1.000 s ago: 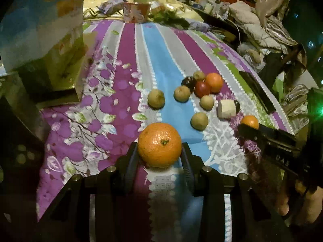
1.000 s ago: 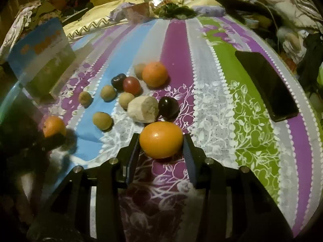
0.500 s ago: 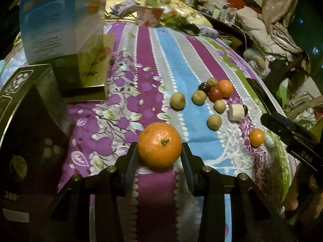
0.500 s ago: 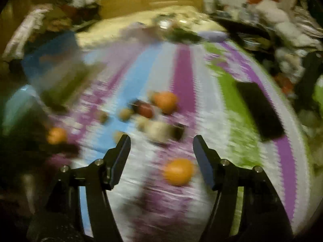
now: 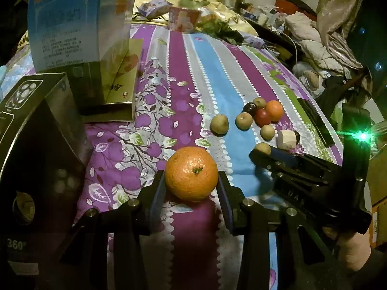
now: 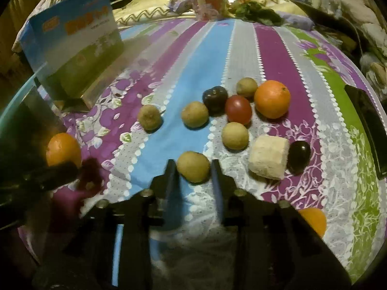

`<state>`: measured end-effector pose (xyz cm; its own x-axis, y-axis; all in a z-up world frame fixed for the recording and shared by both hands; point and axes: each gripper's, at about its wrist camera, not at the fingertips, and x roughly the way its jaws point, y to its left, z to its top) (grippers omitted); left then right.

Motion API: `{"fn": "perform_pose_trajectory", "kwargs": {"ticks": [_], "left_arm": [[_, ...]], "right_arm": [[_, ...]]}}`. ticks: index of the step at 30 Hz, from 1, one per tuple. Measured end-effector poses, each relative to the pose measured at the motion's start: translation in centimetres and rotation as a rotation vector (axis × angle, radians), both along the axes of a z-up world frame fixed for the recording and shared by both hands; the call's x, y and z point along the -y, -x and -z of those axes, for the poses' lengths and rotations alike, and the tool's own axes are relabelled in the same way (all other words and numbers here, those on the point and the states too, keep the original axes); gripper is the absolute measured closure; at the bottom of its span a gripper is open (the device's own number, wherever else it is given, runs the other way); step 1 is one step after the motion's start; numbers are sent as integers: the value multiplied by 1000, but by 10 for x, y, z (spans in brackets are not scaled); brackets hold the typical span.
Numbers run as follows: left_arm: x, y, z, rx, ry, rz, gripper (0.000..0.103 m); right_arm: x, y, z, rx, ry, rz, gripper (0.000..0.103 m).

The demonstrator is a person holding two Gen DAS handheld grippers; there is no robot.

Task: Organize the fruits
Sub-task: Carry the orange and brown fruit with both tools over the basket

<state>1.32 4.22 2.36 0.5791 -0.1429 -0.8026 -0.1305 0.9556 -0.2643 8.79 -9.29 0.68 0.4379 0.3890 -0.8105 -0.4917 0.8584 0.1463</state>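
The left tongs (image 5: 191, 188) are pinching an orange (image 5: 191, 173), a finger pressed to each flank and the stem scar facing the camera, held just above the striped bedspread (image 5: 217, 77). The right tongs (image 6: 194, 169) straddle a tan round fruit (image 6: 193, 166) that lies on the blue stripe. The fingers stand close on either side of it, yet whether the pads already bear on the skin or a sliver of gap remains cannot be told from the right wrist view. From the left wrist view only the tip of that tool shows beside the same fruit (image 5: 262, 148), which settles nothing.

The relation that matters is simple: the tan fruit sits squarely between the right fingers, directly ahead along their line, so closing and lifting looks like the likely next step, with no sideways correction needed. Being nearly round, it offers no long axis to align with.

Beyond it lies the rest of the loose cluster: a pale cut cylinder (image 6: 268, 158) touching a dark plum-like fruit (image 6: 299, 154), a red fruit (image 6: 238, 110), a larger orange (image 6: 272, 99), and several more tan ones. Another orange fruit (image 6: 313, 220) peeks out beside the right tool's body, near its own side. Open boxes (image 5: 79, 48) stand on the bed to the left, nearer the left tongs, probably the destination for sorted fruit.
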Motion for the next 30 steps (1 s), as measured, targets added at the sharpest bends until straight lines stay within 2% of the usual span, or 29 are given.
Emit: {"fn": "perform_pose_trajectory", "kwargs": {"ticks": [5,10,15,21,25,30], "left_arm": [[-4,3,-11,22,-3,-4,60],[-20,13,-52,77,-46,-45,60],[-54,31,-101,114,-96,-133,60],[-115,69,-144,114,-142,-281,60],[-166,107,-161,110,-126,-398,60],[-226,151,-171,92,-102,-518,60]], "right_arm": [[0,8,-18,30,-3,16,76],[-10,19,-62,55,-31,35,76],[-35,31,-108,72,-72,6,76],[-94,48,-159,95,-122,-106,76],[-140,62,-180,98,-142,-191,76],[-205,80,-191,77,-147,-302,76]]}}
